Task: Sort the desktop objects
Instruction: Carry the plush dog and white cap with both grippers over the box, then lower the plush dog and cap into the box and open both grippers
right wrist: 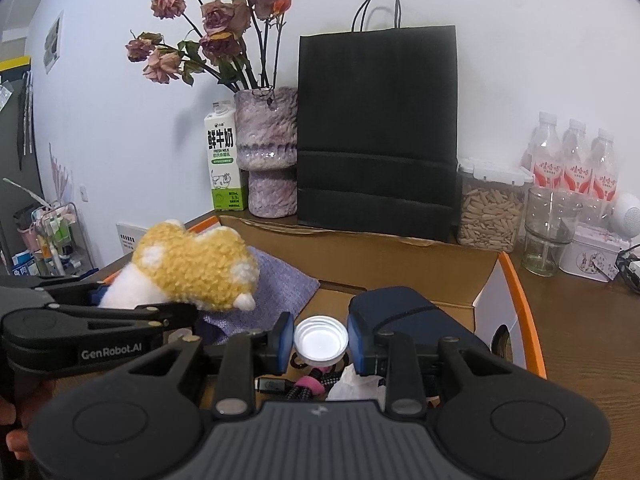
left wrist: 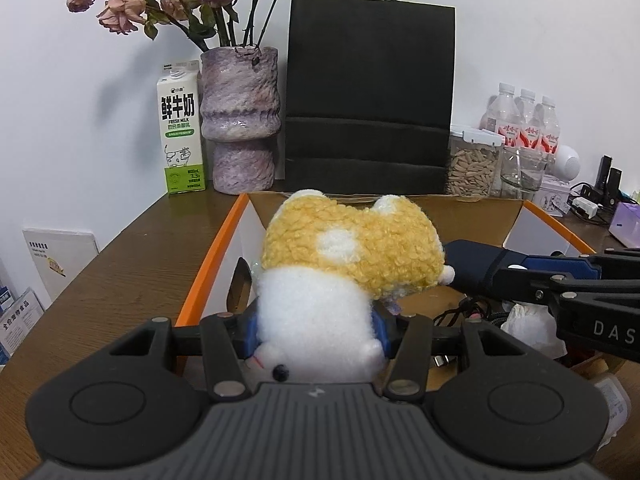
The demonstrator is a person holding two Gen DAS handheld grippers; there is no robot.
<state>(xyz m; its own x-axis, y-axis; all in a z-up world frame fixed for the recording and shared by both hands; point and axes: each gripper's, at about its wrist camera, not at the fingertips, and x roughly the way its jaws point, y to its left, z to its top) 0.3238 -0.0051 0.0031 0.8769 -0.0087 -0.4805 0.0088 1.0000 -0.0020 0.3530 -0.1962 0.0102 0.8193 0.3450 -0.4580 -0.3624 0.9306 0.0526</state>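
My left gripper (left wrist: 316,330) is shut on a yellow and white plush toy (left wrist: 344,264) and holds it above the open cardboard box (left wrist: 212,256). The toy also shows in the right wrist view (right wrist: 192,268), at the left, over a purple cloth (right wrist: 280,284). My right gripper (right wrist: 320,342) is shut on a small white bottle cap (right wrist: 320,340), held over the box (right wrist: 400,264). Under it lie a dark blue pouch (right wrist: 400,312), cables (right wrist: 296,388) and crumpled tissue (right wrist: 356,384). The right gripper shows in the left wrist view (left wrist: 560,280) at the right.
At the back of the brown desk (left wrist: 120,272) stand a milk carton (left wrist: 180,132), a purple vase (left wrist: 240,120) of dried roses, a black paper bag (left wrist: 368,100), a jar of seeds (left wrist: 472,164), a glass (left wrist: 520,168) and water bottles (left wrist: 520,120).
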